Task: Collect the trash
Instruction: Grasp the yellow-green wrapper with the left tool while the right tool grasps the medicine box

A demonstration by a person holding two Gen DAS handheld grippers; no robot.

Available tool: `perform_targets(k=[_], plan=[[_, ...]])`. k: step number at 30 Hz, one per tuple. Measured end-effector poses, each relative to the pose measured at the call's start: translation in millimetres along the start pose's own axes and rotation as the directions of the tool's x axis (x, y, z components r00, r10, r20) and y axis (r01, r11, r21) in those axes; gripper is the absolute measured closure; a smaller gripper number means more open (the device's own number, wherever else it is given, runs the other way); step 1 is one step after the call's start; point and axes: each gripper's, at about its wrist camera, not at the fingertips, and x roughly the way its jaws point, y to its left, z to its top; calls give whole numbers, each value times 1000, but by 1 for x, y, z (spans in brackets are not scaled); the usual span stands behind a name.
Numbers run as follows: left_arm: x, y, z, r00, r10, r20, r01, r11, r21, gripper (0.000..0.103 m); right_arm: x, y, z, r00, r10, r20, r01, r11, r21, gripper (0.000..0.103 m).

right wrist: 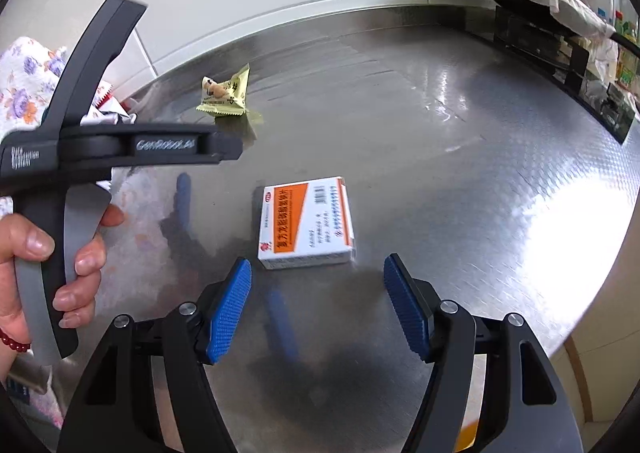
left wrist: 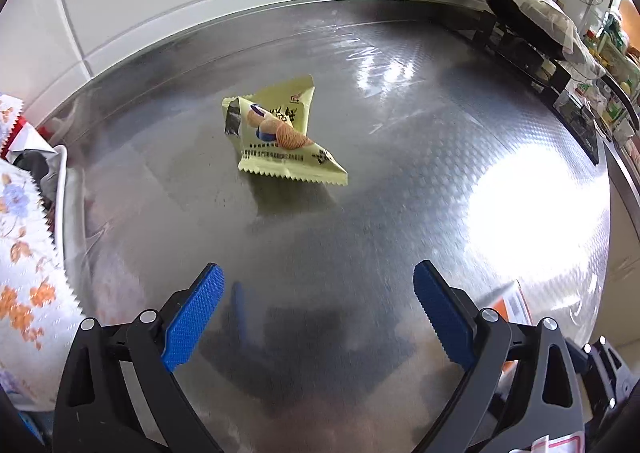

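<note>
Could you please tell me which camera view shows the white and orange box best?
The right wrist view: the whole box lies flat on the metal counter, just ahead of the open right hand-held gripper, label readable. The left wrist view catches only an orange and white corner behind its right finger.

A medicine box [left wrist: 514,307] is largely hidden behind the left gripper's [left wrist: 318,317] finger; print on the snack wrapper [left wrist: 280,133] is too small to be read; floral cloth [left wrist: 24,273] is cut off at the frame's edge.

"GenRobot.AI" on the left hand-held gripper [right wrist: 120,145]; illegible Chinese print on box [right wrist: 306,223].
</note>
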Motion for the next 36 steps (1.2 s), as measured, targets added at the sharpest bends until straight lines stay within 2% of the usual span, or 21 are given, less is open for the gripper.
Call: perform_targets(k=[2,5,7,9,11,17,19,20,22,23,36], plan=[[6,3,6,1000,-4,5,4,1000,-10,8,5,9,3,1000,-18,11,19,999,-27,26],[12,6,15,1000,-3,11,3,1000,-15,8,12,20,7,999,-46,23,47,997,-68,25],[16,8,21,1000,7,12,-7,1000,-14,8,14,23,7,998,-60,35,63,994,-86,26],[22,9,28,1000,7,12,-7,1000,-24,8,14,25,7,997,-72,42,75,993,-96,32],[29,12,35,1000,6,8,-6,999,-35,8,14,25,7,997,-72,43,75,992,-98,34],[43,15,49,999,42,12,-41,998,-49,6,17,29,10,996,-84,34,88,988,-126,34],[44,16,51,997,75,18,-74,997,-37,15,16,30,9,996,-82,33,86,988,-128,41],[44,15,53,996,86,28,-85,996,-22,17,16,31,10,996,-77,35,81,988,-130,52],[42,14,55,996,79,42,-78,997,-8,40,15,31,10,997,-72,31,76,988,-132,52],[40,12,55,996,71,44,-72,997,6,44,15,30,11,998,-63,28,66,989,-129,52],[19,6,38,997,49,51,-52,997,51,47,-6,25,19,999,-24,41,30,991,-132,52]])
